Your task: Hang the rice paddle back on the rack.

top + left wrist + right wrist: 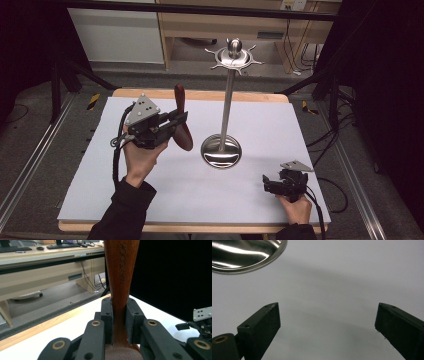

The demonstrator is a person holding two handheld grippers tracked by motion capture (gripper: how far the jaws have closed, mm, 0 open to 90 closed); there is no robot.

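White table (pixel 165 200), dark surround. Gripped wooden spoon (pixel 183 120) upright in left gripper (pixel 181 120), lifted beside stand (pixel 227 100). Right gripper (pixel 265 181) open, idle. Next, probably: hang spoon on stand hook.

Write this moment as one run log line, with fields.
left tongs: shut on wooden spoon | spoon: upright, lifted | right tongs: open, empty | metal stand: untouched
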